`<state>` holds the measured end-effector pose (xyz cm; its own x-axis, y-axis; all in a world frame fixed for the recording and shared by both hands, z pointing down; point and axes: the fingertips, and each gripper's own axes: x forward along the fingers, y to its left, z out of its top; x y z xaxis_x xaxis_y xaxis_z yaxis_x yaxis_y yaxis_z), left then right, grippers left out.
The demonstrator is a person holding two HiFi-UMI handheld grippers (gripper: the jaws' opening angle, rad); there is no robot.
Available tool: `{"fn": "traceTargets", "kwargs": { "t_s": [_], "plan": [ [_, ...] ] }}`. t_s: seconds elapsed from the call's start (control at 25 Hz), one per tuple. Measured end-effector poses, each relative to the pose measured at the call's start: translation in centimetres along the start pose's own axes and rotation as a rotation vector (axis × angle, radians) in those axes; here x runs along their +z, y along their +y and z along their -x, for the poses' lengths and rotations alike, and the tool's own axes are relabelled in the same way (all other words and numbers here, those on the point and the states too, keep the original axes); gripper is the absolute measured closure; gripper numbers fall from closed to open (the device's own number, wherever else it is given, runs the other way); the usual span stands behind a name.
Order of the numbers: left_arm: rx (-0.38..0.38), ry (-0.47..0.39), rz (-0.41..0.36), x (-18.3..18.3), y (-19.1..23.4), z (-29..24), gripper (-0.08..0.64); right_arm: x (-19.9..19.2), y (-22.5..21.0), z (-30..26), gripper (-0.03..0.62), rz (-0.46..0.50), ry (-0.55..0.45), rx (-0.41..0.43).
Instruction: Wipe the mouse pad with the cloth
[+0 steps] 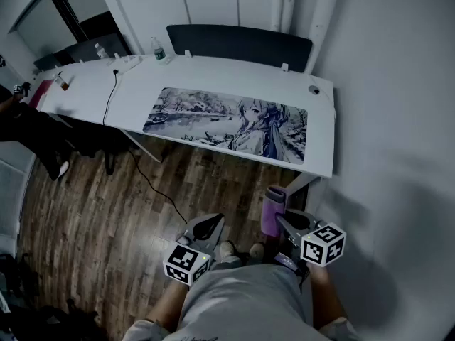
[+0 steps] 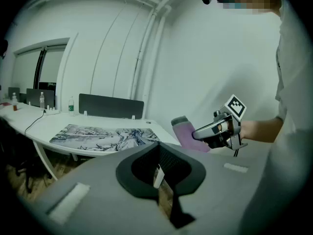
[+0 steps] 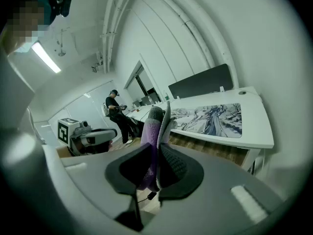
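The long printed mouse pad lies flat on the white desk, well ahead of both grippers; it also shows in the left gripper view and the right gripper view. My right gripper is shut on a folded purple cloth, which sticks up from between the jaws. The left gripper is held low over the wooden floor, shut, with nothing between its jaws. Both hang close to my body, short of the desk's front edge.
A black cable trails off the desk to the floor. Two bottles and small items stand at the desk's back left. A dark partition runs behind it. A person stands at far left. A white wall closes the right.
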<state>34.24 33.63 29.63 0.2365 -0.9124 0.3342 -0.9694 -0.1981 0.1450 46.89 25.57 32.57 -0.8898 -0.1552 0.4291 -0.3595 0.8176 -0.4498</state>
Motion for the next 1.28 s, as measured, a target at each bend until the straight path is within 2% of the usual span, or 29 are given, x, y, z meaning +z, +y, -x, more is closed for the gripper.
{"fn": "traceTargets", "kwargs": {
  "t_s": [0.56,0.76,1.0,1.28],
  "plan": [
    [-0.022,-0.016,0.002,0.0,1.4,1.7,0.541,0.2,1.9,-0.8,0.528,0.003,-0.010,-0.029],
    [-0.030,-0.031,-0.004,0.0,2.8,2.7,0.541,1.1,2.6,-1.4,0.526,-0.030,-0.057,-0.027],
    [-0.030,-0.051,-0.013,0.1,4.9,4.0,0.540,2.2,2.7,-2.0,0.526,-0.029,-0.095,-0.065],
    [-0.046,-0.040,-0.001,-0.5,6.3,4.1,0.540,1.7,1.9,-2.5,0.526,-0.052,-0.081,-0.102]
  ]
}}
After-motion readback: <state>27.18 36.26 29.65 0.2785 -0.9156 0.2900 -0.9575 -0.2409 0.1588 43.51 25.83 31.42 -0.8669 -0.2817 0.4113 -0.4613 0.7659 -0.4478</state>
